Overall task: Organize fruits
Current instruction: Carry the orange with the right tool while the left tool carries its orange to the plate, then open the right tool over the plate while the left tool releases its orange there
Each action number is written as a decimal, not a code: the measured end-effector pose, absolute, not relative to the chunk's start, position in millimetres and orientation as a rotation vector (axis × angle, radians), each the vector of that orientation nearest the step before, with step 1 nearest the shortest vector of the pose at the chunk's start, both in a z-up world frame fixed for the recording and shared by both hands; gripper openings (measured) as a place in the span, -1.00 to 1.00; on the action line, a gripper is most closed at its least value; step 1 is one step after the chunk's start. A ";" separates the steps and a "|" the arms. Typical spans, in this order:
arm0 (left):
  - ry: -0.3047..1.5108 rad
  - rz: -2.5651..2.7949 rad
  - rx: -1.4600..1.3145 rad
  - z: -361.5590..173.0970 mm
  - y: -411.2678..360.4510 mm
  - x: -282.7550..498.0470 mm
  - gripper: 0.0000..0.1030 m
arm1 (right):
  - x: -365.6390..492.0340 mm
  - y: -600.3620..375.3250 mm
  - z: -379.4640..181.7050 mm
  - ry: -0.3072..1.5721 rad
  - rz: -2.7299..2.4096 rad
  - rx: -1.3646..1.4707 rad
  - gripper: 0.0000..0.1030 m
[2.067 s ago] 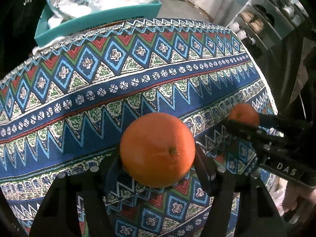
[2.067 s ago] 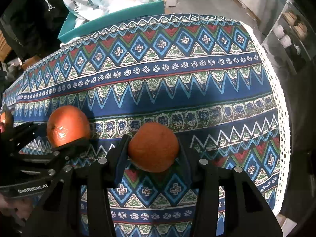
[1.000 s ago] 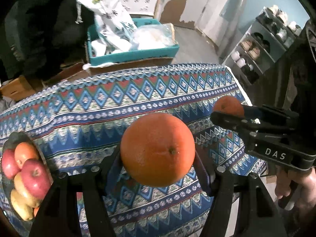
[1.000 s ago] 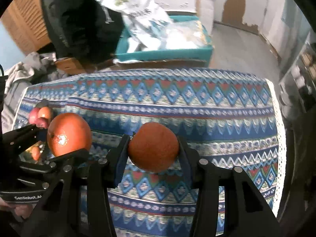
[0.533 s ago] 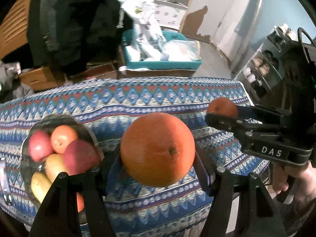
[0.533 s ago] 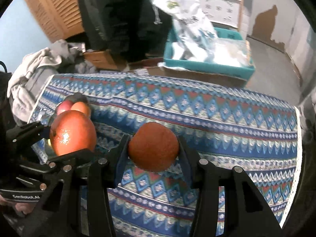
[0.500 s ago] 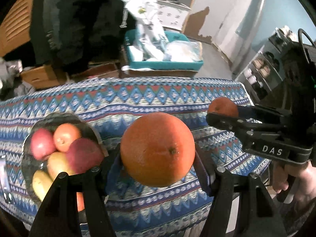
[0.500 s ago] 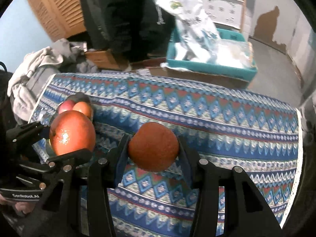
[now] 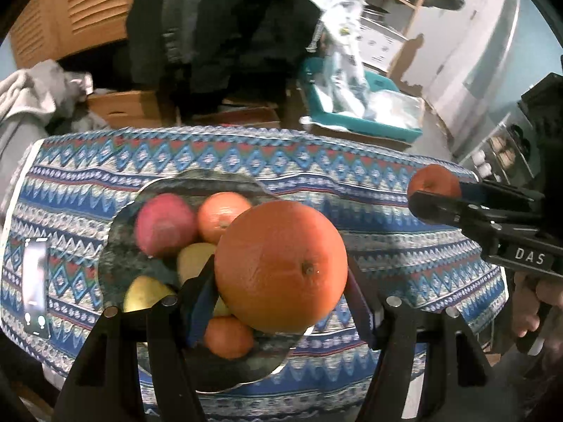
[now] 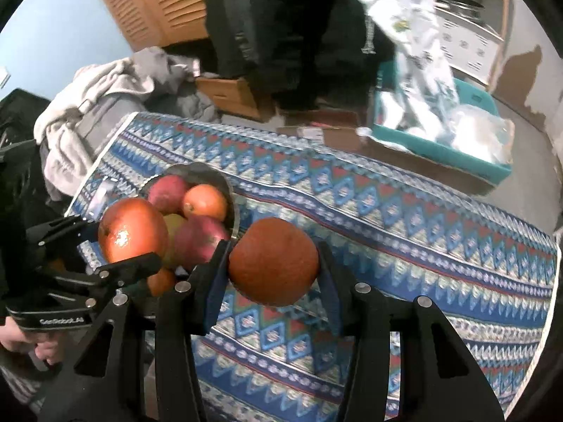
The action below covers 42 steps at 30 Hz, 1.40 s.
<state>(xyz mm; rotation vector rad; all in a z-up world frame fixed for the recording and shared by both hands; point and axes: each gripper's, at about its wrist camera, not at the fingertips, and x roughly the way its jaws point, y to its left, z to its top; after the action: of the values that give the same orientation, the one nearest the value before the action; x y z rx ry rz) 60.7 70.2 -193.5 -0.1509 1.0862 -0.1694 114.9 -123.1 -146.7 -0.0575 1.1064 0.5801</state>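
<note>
Orange (image 9: 281, 263) sits clamped between the fingers of the left gripper (image 9: 281, 277), stem scar facing the camera; just beyond and below it lies the bowl (image 9: 119, 246), holding a red apple (image 9: 163, 223), a second orange (image 9: 221, 216), pale pears (image 9: 191, 262) and a small orange (image 9: 228, 336); a phone (image 9: 35, 283) lies left of the bowl on the patterned cloth (image 9: 387, 246); off to the right, the right gripper (image 10: 274, 267) is closed on a darker orange (image 10: 274, 262), clear of the bowl's rim; farthest, a teal bin (image 9: 366, 119) stands past the table.
</note>
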 end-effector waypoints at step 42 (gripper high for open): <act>1.219 -0.074 -0.261 -263.9 152.9 65.1 0.34 | 135.9 42.0 -221.8 1.287 0.797 -0.182 -0.08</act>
<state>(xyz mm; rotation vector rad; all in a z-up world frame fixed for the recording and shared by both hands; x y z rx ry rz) 65.1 152.9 -263.9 -0.2613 1.2191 -0.0742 135.9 42.0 -221.8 -0.1820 1.2870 0.7967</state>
